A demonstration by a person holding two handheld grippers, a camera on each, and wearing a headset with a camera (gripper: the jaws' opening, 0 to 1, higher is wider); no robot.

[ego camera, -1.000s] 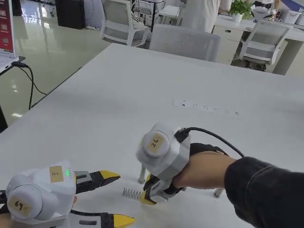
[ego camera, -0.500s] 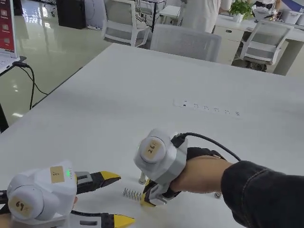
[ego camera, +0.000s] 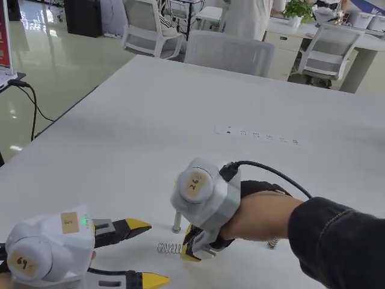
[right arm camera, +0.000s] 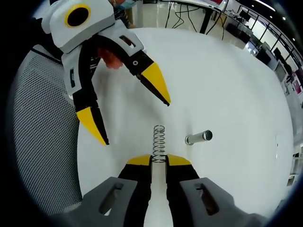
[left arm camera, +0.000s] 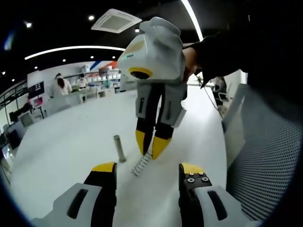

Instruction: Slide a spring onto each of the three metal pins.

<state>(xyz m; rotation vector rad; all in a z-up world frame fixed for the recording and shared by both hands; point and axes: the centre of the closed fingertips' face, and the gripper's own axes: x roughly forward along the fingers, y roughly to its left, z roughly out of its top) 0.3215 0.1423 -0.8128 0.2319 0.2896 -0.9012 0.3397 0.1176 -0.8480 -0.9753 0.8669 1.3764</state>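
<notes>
**Here: spring nipped in the right gripper, bare pin just beside it**

Pinches a coil spring (right arm camera: 159,139) by its near end with the right gripper (right arm camera: 159,161), yellow-tipped jaws drawn almost together, only the coil's end between them. Leaves the rest of the coil sticking straight out past the tips, low over the white table (ego camera: 180,120). Cannot tell whether the free end touches the surface. From the head view, aims the tips down and to the left, with the spring running out leftward from them.

Wraps a hand (ego camera: 258,214) in a dark sleeve (ego camera: 337,241) round the gripper's grip. Trails a black cable (ego camera: 271,171) from the white housing, which bears a round label reading 26.

Shows a metal pin (ego camera: 177,221) upright on the table, nothing over it. Stands just beside the spring and apart from it, a little farther from the person than the coil.

Holds the left gripper (left arm camera: 147,168) wide open with nothing between the jaws, low over the near part of the table. Points it at the spring and at the right gripper's tips, near them but not touching. Carries a small green light on its top.

Farther off: a row of recessed sockets (ego camera: 258,135) in the tabletop and grey chairs (ego camera: 228,51) at the far edge.
</notes>
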